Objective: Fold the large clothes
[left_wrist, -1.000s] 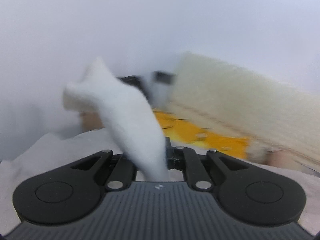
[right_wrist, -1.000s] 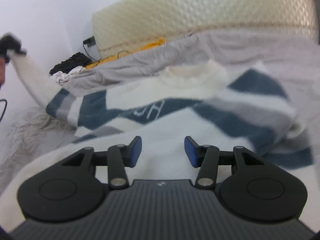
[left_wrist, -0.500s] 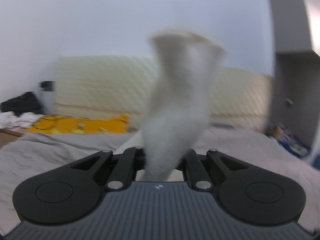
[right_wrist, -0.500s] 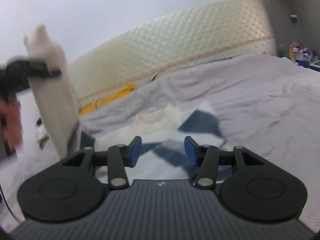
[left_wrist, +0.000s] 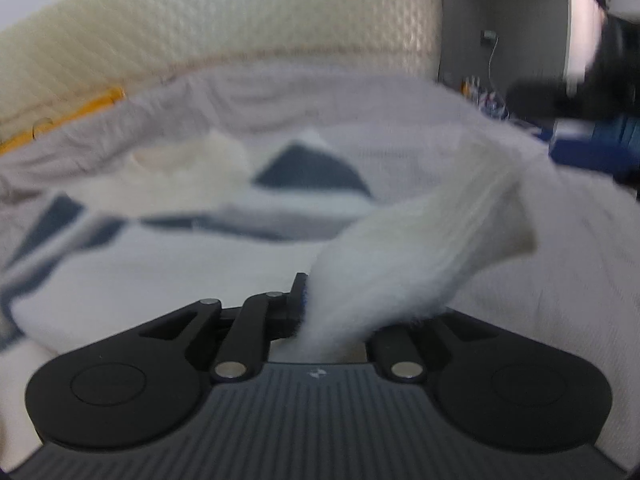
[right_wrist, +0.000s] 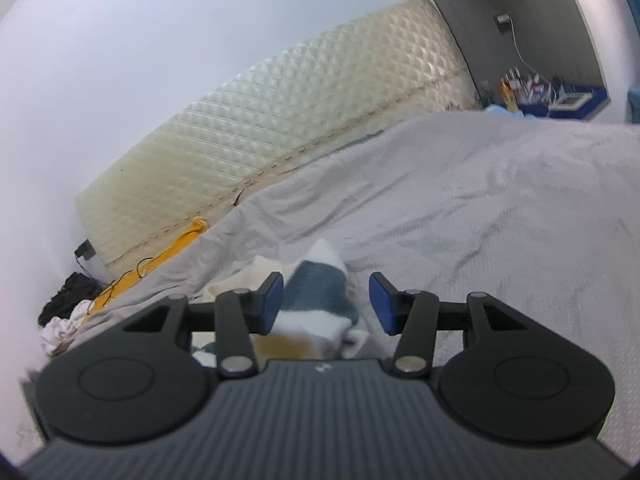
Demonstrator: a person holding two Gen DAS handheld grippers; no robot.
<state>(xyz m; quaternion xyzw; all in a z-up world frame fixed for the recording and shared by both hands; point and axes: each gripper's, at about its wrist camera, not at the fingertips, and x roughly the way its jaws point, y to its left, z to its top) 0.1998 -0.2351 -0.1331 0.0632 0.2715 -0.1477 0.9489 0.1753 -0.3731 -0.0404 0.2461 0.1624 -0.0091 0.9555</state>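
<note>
The left gripper (left_wrist: 316, 320) is clamped tight on a white sleeve (left_wrist: 420, 248), which drapes off to the right over the sweater (left_wrist: 168, 256) spread on the grey bed sheet (right_wrist: 460, 208). The step looks like folding that sleeve across the body. To do it well, carry the cuff low and lay it flat over the white chest area, straight and unbunched, before letting go.

The right gripper (right_wrist: 326, 304) stands about half open with nothing between its blue pads (right_wrist: 272, 300); a navy-and-white corner of the sweater lies just beyond them.

The left view shows the collar (left_wrist: 180, 156) and striped front; the right view instead shows the quilted headboard (right_wrist: 280, 120) and the dark clothes (right_wrist: 68, 296) at the far left.
</note>
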